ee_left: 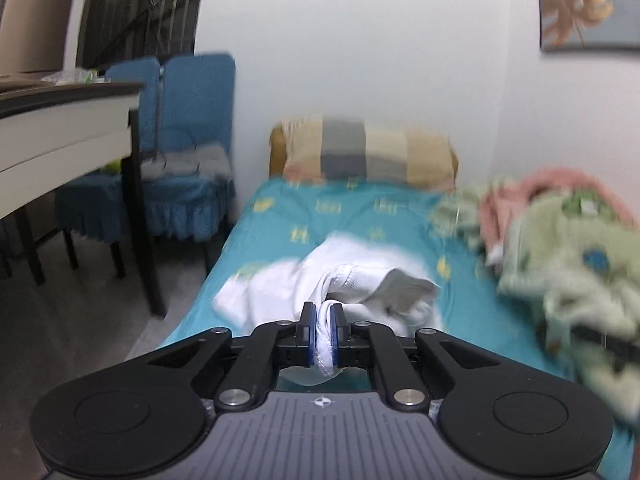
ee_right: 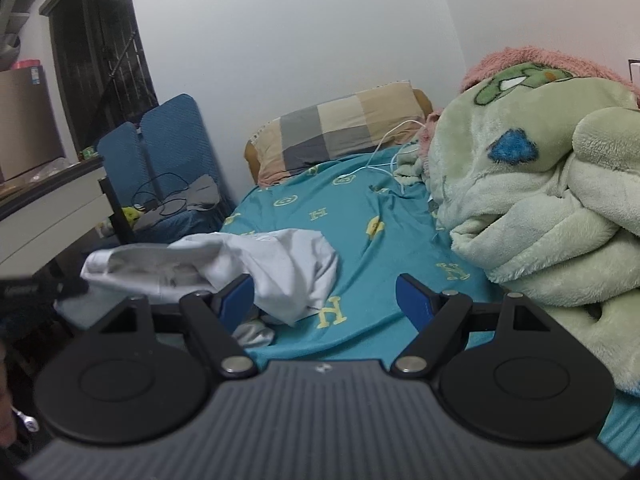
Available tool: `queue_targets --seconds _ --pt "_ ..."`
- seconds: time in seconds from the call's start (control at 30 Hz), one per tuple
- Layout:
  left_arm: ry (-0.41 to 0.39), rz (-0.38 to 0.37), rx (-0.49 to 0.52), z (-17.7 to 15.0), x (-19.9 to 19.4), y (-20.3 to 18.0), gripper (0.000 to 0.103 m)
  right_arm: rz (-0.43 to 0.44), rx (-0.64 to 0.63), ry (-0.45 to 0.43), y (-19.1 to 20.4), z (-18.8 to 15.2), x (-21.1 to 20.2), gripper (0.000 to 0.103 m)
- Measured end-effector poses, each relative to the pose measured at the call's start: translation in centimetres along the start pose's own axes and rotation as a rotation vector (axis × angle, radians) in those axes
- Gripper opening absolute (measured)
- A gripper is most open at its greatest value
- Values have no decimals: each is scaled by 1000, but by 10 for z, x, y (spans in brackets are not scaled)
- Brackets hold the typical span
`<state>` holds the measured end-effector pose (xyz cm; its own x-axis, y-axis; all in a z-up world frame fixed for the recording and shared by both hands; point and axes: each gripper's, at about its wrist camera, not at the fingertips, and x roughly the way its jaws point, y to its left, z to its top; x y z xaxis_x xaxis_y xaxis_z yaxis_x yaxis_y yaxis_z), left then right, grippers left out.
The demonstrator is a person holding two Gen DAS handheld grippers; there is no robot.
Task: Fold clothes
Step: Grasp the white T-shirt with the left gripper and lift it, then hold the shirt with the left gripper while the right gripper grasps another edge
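Note:
A crumpled white garment (ee_left: 352, 280) lies on the teal bed sheet (ee_left: 360, 216). My left gripper (ee_left: 323, 322) is shut on a bunched hem of it, and the white cloth is squeezed between the blue pads (ee_left: 309, 330). In the right wrist view the same garment (ee_right: 280, 260) is stretched toward the left, where a dark blurred shape holds its end. My right gripper (ee_right: 326, 296) stands open just above the sheet, by the garment's near edge. Nothing is between its fingers (ee_right: 414, 298).
A heap of green plush blanket (ee_right: 540, 208) with pink lining fills the right side of the bed. A checked pillow (ee_right: 340, 128) lies at the head, with a white cable (ee_right: 384, 152) near it. Blue-covered chairs (ee_left: 188, 128) and a desk (ee_left: 60, 132) stand left of the bed.

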<state>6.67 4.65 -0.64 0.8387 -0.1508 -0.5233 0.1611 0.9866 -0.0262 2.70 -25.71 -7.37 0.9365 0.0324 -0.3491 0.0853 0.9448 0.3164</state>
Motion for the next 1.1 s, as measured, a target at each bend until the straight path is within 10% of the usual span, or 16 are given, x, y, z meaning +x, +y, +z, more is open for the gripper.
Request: queue_targets --seconds 0.27,0.6,0.9,1.1 --pt "163 76 31 -27 15 18 12 41 -55 37 20 -6 -8 80" --pt "162 69 215 -38 14 -17 53 33 15 90 9 -7 1 80" --pt "270 36 534 -68 70 -71 49 70 106 149 -2 -11 12 80" --pt "252 45 446 -60 99 -64 10 83 104 182 -3 -13 22 80"
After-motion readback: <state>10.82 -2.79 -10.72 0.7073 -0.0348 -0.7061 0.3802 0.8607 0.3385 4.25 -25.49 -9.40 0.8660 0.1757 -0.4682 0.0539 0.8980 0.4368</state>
